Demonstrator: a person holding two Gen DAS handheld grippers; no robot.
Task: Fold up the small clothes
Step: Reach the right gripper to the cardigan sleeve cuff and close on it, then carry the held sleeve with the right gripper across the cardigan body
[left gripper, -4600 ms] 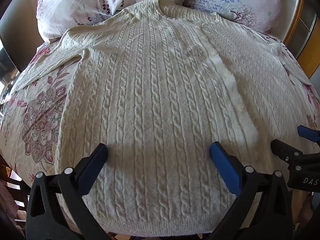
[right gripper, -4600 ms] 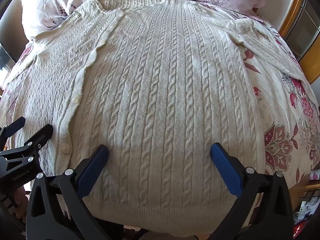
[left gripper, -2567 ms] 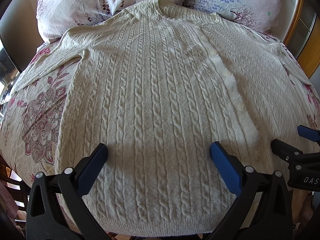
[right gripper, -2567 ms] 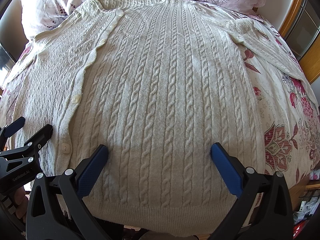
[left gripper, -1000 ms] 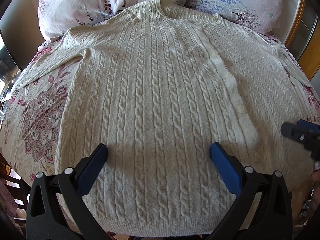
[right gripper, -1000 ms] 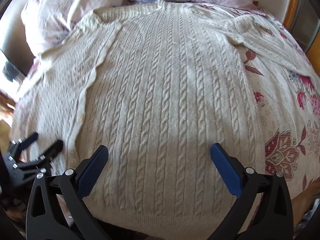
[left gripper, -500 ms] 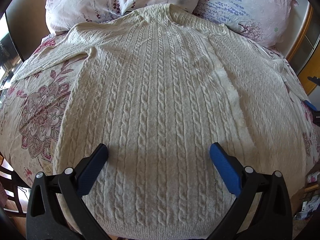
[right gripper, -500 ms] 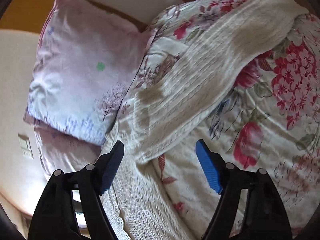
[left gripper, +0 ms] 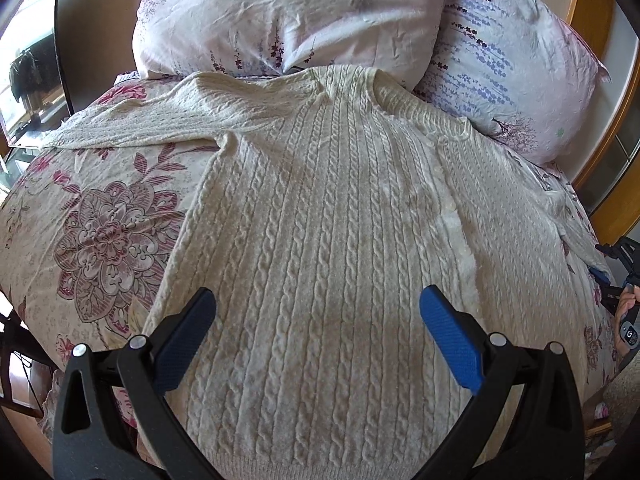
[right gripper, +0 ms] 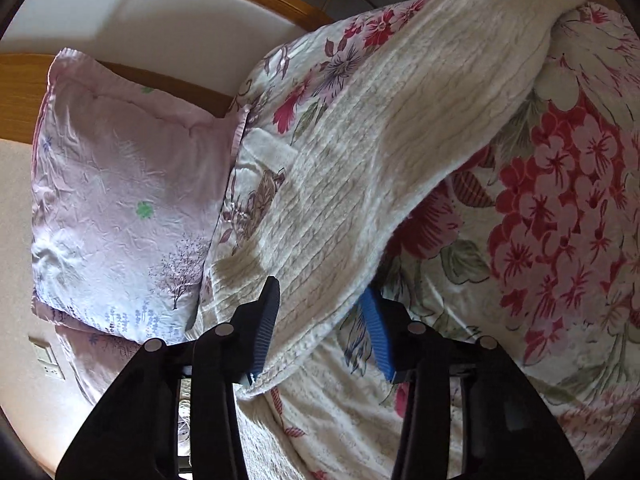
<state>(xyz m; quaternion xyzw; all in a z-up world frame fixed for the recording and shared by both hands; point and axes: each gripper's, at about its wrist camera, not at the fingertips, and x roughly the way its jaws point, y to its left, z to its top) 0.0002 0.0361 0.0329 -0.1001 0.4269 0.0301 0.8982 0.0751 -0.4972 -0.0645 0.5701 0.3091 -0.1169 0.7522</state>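
Broadly, a floral-printed bedspread (left gripper: 100,232) fills everything ahead of both grippers, with two pale lilac printed pillows (left gripper: 288,16) at its far end. Spread flat on it, directly ahead of and beneath the left gripper (left gripper: 318,330), lies the cream cable-knit cardigan (left gripper: 320,220), front up, neckline toward the pillows and hem nearest the gripper. That gripper hangs over the lower body panel with its jaws wide apart and nothing between them. The cardigan's right sleeve (right gripper: 400,128) runs away from the right gripper (right gripper: 320,320) toward the bed's edge. The right gripper has one blue-padded finger above the sleeve's near edge and the other below it, so the knit sits between the jaws; whether they already pinch it or only bracket it cannot be told.

The step in hand looks like bringing this sleeve across the body. The likely risk is a shallow bite: the loose, fuzzy knit could slip out mid-carry. The lower finger could also catch the bedspread and drag it along, wrinkling the cardigan's body, which nothing pins down.
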